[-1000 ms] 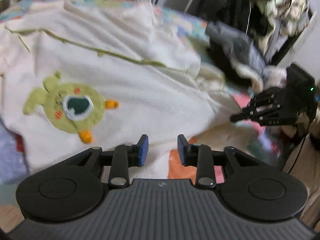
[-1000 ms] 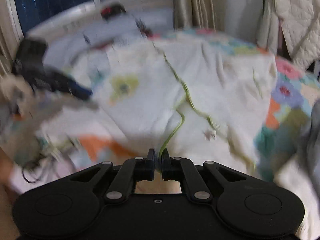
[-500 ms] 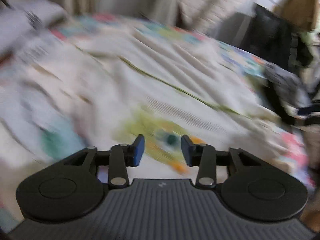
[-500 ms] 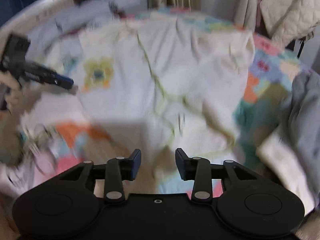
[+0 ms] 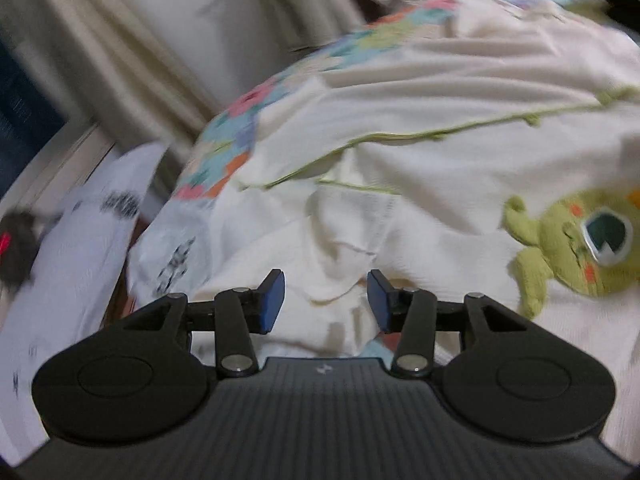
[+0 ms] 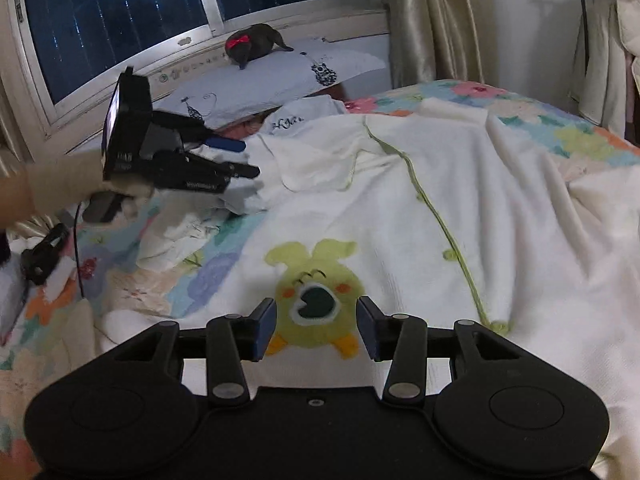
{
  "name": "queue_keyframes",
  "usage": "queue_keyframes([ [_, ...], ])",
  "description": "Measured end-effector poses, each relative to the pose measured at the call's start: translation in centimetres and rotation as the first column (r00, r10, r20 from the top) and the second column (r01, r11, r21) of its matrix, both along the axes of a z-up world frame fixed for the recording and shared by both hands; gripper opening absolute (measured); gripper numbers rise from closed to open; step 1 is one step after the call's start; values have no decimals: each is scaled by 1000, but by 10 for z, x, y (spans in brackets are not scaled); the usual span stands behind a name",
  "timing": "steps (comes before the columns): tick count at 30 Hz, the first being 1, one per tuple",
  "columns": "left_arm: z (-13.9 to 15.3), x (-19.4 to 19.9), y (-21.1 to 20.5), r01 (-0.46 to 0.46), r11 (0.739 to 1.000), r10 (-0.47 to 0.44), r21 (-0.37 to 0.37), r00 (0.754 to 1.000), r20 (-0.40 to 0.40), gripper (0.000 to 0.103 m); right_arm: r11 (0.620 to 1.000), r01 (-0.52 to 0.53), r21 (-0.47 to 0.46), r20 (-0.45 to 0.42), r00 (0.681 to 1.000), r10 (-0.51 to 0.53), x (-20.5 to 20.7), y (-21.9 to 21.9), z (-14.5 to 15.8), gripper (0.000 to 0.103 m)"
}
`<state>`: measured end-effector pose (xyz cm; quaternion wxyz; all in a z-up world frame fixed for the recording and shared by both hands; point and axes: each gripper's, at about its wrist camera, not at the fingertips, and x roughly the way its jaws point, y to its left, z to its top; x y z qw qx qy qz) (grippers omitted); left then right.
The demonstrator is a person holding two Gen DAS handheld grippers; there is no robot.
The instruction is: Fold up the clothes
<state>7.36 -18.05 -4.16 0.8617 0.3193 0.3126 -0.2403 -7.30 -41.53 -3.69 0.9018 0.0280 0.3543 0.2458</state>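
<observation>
Bed with a floral quilt (image 6: 560,128) is seen, dark window (image 6: 120,8) at 11 o'clock in the right view, a pillow (image 6: 288,76) below it.

Left to right: the left gripper (image 5: 326,300) is spread, nothing pinched. Just ahead of it at 12 o'clock, a rumpled sleeve end (image 5: 344,240) of the cream garment (image 5: 460,100) is seen, near the pads but contact cannot be told. The green-piped edge (image 5: 400,134) runs from 10 to 2 o'clock.

Right gripper (image 6: 316,330) is also spread and empty, held over the frog patch (image 6: 316,292), which lies directly at 12 o'clock. Whether cloth is touched cannot be told.

Garment (image 6: 500,208) is spread on the quilt, long axis running from 6 toward 12 o'clock in the right view, along the piping. The left tool is nearer the sleeve and is judged the one to pinch it; that sleeve is likely to be folded inward.

Material: soft ribbed knit, limp, creased; patch fuzzy, raised.
</observation>
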Motion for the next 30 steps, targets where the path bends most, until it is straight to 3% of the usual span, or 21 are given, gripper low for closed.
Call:
queue_keyframes([
  [2,-7,11,-9,13,1000,-13,-2,999,-35,48,1000,16,-16,16,1000,-16,1,-4,-13,49],
  [9,-30,48,-40,58,998,-59,-11,986,-155,50,994,79,70,23,996,-81,13,-26,-21,49],
  [12,-42,72,-44,15,999,-27,-48,964,-265,49,992,94,88,-5,996,-94,17,-33,-27,50],
  [13,-42,80,-42,-18,998,-2,-64,954,-300,44,990,103,95,-15,995,-102,18,-36,-30,50],
  [15,-35,95,-34,-103,988,58,-111,933,-356,20,987,122,107,-39,992,-118,21,-42,-36,51],
  [17,-20,113,-22,-203,970,143,-135,922,-361,8,985,136,109,-52,990,-131,23,-48,-41,51],
  [21,15,144,-3,-338,930,290,-146,917,-274,8,984,153,92,-62,987,-147,24,-60,-50,51],
  [23,33,158,4,-363,917,328,-165,923,-203,8,980,165,111,-76,985,-157,25,-66,-54,51],
  [27,40,179,-7,-317,934,314,-163,949,-44,10,975,170,142,-105,982,-156,26,-73,-64,51],
  [30,21,194,-28,-310,945,316,-100,948,43,26,977,168,132,-112,982,-153,28,-73,-71,51],
])
